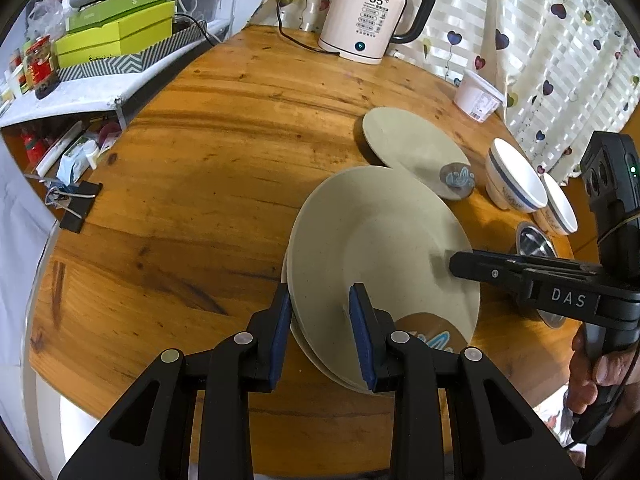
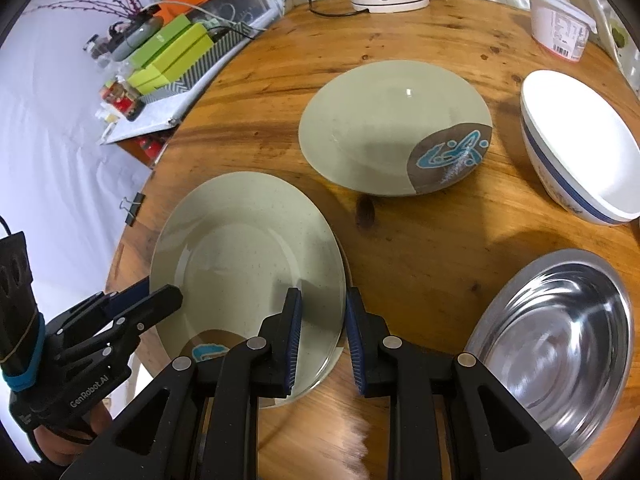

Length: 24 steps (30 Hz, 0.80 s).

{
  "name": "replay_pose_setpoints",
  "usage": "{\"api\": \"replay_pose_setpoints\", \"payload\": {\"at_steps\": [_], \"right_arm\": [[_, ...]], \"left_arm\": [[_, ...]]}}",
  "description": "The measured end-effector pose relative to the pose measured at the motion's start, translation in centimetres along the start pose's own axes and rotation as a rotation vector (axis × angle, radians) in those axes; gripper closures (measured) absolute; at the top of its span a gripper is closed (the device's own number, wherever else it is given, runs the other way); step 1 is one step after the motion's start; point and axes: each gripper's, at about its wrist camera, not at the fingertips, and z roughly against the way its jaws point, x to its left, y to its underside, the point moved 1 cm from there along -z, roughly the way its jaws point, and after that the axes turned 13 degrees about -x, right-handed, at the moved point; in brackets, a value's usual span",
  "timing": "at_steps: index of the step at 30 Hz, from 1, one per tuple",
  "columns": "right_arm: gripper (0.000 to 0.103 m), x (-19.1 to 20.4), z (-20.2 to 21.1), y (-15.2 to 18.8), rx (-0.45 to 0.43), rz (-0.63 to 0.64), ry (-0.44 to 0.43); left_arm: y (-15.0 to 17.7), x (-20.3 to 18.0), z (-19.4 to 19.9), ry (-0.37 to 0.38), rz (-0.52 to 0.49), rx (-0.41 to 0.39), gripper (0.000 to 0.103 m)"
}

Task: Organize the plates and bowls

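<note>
Both the left gripper (image 1: 320,336) and right gripper (image 2: 324,344) clamp the plate stack (image 2: 248,256); next, I think, it goes toward the single plate (image 2: 396,128) at one o'clock.

plate stack (image 2: 248,256): near table (image 2: 420,264) edge, left of steel bowl (image 2: 560,344)
single plate (image 2: 384,120): behind the stack
white bowls (image 1: 516,184): right of single plate
kettle (image 1: 372,12): far edge
tub (image 2: 560,24): right of kettle
</note>
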Motion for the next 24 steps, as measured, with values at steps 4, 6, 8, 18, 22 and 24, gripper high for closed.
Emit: {"api": "replay_pose_setpoints", "payload": {"at_steps": [4, 6, 8, 18, 22, 24], "right_arm": [[0.082, 0.1, 0.0, 0.2, -0.003, 0.01, 0.013], [0.081, 0.3, 0.0, 0.2, -0.006, 0.024, 0.021], [0.08, 0.5, -0.1, 0.2, -0.007, 0.04, 0.029], [0.079, 0.9, -0.3, 0.3, -0.019, 0.089, 0.059], [0.079, 1.1, -0.3, 0.3, -0.027, 0.096, 0.062], [0.079, 1.1, -0.2, 0.4, -0.032, 0.095, 0.059]], "left_arm": [[0.3, -0.1, -0.3, -0.002, -0.002, 0.012, 0.072], [0.5, -0.2, -0.3, -0.008, -0.009, 0.01, 0.072], [0.5, -0.2, -0.2, -0.009, -0.01, 0.008, 0.072], [0.5, -0.2, 0.0, -0.01, -0.011, 0.003, 0.072], [0.6, -0.2, 0.0, -0.01, -0.01, 0.003, 0.072], [0.6, -0.1, 0.0, -0.015, -0.011, 0.0, 0.072]]}}
